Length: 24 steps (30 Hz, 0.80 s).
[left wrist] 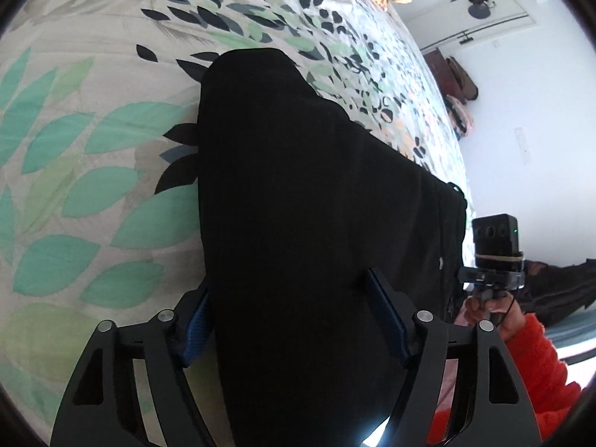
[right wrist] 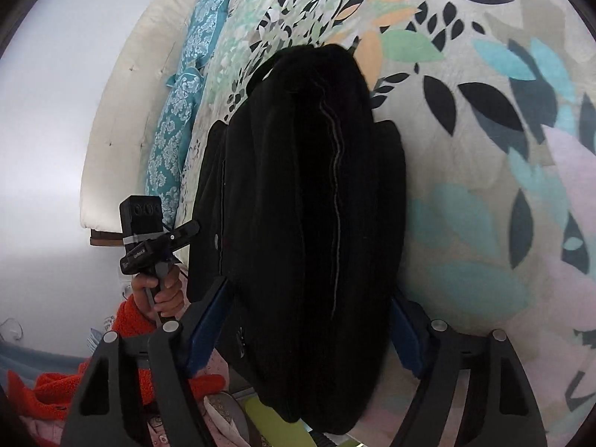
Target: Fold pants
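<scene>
Left gripper clamps black pants; right gripper clamps same bundle. Risk: thick bunched fabric slips from pads, fold collapses onto leaf-print bedspread.

free: leaf-printed bedspread bare across left of left wrist view, and right half of right wrist view | blocked: bunched black fabric pants fill centre of both views | edge: turquoise patterned pillows upper left, right wrist view
</scene>
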Motion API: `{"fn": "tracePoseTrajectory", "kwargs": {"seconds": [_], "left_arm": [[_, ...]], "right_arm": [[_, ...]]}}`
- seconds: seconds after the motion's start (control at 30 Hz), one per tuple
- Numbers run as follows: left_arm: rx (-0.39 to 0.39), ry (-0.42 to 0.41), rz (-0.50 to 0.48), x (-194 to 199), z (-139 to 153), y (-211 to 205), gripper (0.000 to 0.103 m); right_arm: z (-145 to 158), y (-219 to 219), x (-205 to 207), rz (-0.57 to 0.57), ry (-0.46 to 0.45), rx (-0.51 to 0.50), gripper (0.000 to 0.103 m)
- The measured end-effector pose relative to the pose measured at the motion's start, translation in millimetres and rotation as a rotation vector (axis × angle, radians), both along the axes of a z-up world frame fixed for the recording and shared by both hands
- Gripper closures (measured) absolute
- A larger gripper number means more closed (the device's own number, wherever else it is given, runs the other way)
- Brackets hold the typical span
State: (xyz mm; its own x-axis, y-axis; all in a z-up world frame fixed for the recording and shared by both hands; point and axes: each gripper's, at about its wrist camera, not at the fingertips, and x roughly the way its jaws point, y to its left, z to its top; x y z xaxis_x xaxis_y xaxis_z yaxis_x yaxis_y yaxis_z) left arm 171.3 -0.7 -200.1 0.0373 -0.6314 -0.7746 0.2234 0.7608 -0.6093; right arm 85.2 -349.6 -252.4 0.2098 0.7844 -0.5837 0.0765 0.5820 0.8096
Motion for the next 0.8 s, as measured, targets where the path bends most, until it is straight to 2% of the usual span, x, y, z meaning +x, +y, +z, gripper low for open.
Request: {"fn": "tracePoseTrajectory", "kwargs": {"seconds": [0.03,0.07,0.1,0.13,0.2,0.3,0.43,0.57,0.7,0.8], "left_arm": [[0.026,-0.011,-0.01,-0.5,1.7,-3.9,0.051],[0.05,-0.028,-0.018,-1.3,5.0,-6.5,0.059],[0.052,-0.036,-0.017,-2.3,9.8,-5.5,0.073],[0.033,-0.035,-0.013,-3.5,15.1,-2.4,0.079],[0.018,-0.057,-0.016,-7.5,27.3,-0.6,0.081],[0.04,-0.108,-0.027,-12.9,47.7,-2.1,0.082],[-0.013,-0.151,-0.012,3.2,76.0,1.1,0.082],[-0.023,-0.207,0.017,53.8,97.2,-2.1,0.082],[0.023,-0.272,0.035,117.4,109.0,-15.4,0.082],[0.078,-0.305,0.052,154.3,102.9,-30.0,0.081]], "right_arm": [[0.8,2.0,-0.9,-0.002,-0.007,0.001,0.033],[2.2,2.3,-2.6,-0.006,-0.018,0.006,0.05],[4.9,3.0,-7.0,-0.012,-0.035,0.013,0.057],[8.2,2.8,-9.2,-0.014,-0.051,0.01,0.059],[14.2,4.7,-12.9,-0.02,-0.072,0.014,0.064],[29.5,7.2,-10.2,-0.014,-0.115,0.039,0.067],[60.2,11.4,15.1,0.015,-0.186,0.054,0.067],[84.9,-0.3,68.1,0.017,-0.252,0.023,0.067],[94.0,-7.5,137.2,0.005,-0.292,-0.028,0.067],[87.7,-15.0,179.0,-0.021,-0.296,-0.087,0.067]]}}
